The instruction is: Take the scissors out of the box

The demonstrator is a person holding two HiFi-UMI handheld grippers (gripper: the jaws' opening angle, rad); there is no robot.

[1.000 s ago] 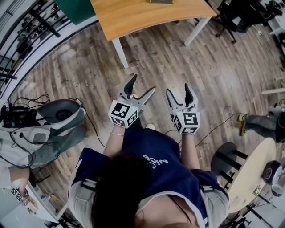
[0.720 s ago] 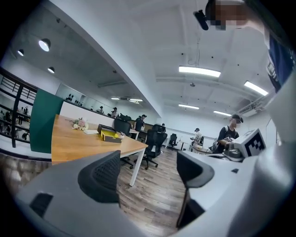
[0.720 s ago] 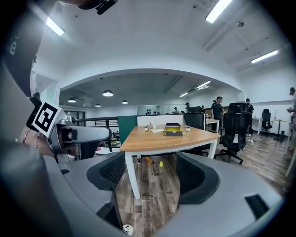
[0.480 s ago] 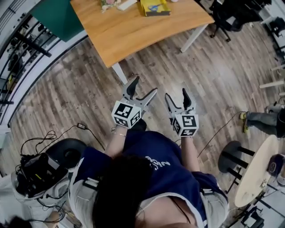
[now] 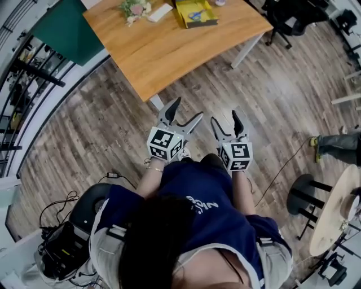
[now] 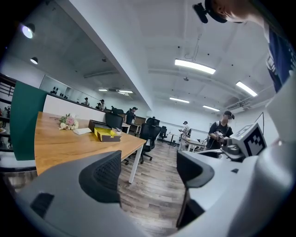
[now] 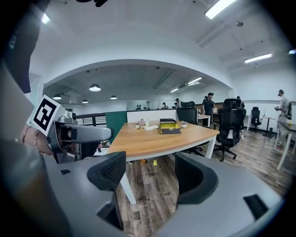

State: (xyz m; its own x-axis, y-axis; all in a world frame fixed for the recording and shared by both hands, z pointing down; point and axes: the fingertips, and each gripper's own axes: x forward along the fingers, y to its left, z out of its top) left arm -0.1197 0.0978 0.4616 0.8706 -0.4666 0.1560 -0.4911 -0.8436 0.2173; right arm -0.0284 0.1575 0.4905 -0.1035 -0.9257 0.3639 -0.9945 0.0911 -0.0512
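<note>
Both grippers are held out in front of the person, over bare wood floor (image 5: 265,96), short of the table (image 5: 169,51). Neither touches anything.

Left gripper (image 5: 186,110): jaws spread wide, nothing between them. Its own view (image 6: 145,171) shows only floor and a white table leg past the pads.

Right gripper (image 5: 225,118): jaws wide apart but closing slightly, nothing between them. Its view (image 7: 150,173) looks through the gap at the floor and the near table edge.

The box (image 5: 194,12) is yellow, open-topped, and sits on the far side of the table, well apart from both grippers. It also shows in the left gripper view (image 6: 107,134) and the right gripper view (image 7: 169,126).

The scissors (image 5: 196,14) are probably the blue shape lying inside the box. It's too small in the head view to be sure, and the gripper views don't see into the box.

Also on the table: a small bunch of flowers (image 5: 132,8) and a white card (image 5: 159,12) just left of the box. A green panel (image 5: 67,31) stands at the table's left end. A black office chair (image 5: 287,14) is off the right end.
</note>
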